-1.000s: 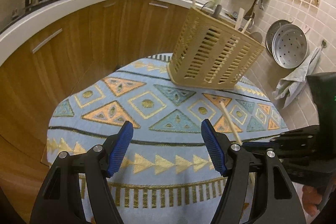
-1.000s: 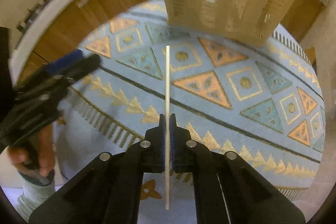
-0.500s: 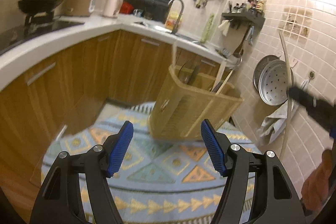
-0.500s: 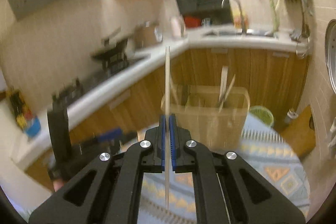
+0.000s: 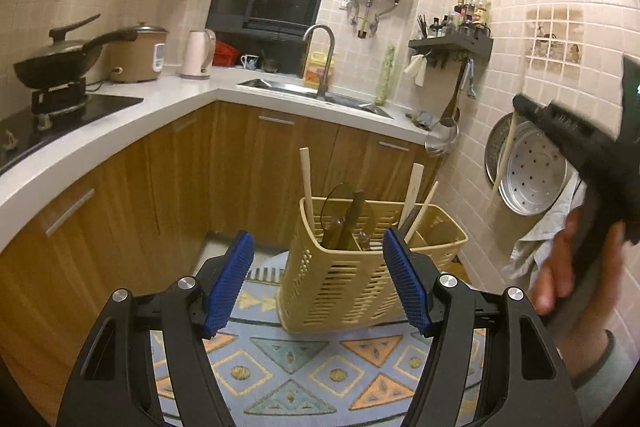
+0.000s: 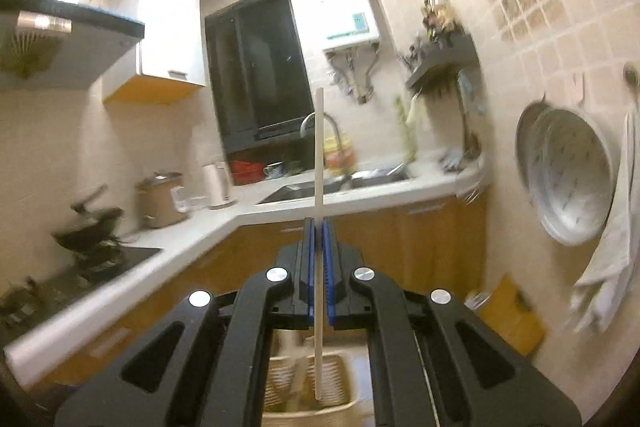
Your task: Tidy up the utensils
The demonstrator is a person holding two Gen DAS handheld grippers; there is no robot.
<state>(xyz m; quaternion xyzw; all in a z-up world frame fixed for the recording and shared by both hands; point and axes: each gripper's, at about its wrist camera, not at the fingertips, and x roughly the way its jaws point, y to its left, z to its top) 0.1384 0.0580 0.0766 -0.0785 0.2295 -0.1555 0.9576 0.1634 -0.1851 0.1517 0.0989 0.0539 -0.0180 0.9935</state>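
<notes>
A beige slotted utensil basket (image 5: pixel 356 291) stands on the patterned tablecloth (image 5: pixel 296 375) and holds chopsticks, a dark ladle and other utensils. My left gripper (image 5: pixel 318 283) is open and empty, low in front of the basket. My right gripper (image 6: pixel 319 255) is shut on a single pale chopstick (image 6: pixel 319 163), held upright and high. The basket's rim shows below it in the right wrist view (image 6: pixel 308 387). In the left wrist view the right gripper (image 5: pixel 520 105) is raised at the right, above and beside the basket, with the chopstick (image 5: pixel 505 157) hanging from it.
A white counter (image 5: pixel 120 131) with wooden cabinets curves behind the table, with a sink and tap (image 5: pixel 320 67), a kettle, a rice cooker and a wok (image 5: pixel 60 59). Steamer trays (image 5: pixel 532 175) and a cloth hang on the tiled right wall.
My right gripper lifted the chopstick from the tablecloth and tilted it upright, high above the basket. My left gripper tilted up and drew back, staying open.
</notes>
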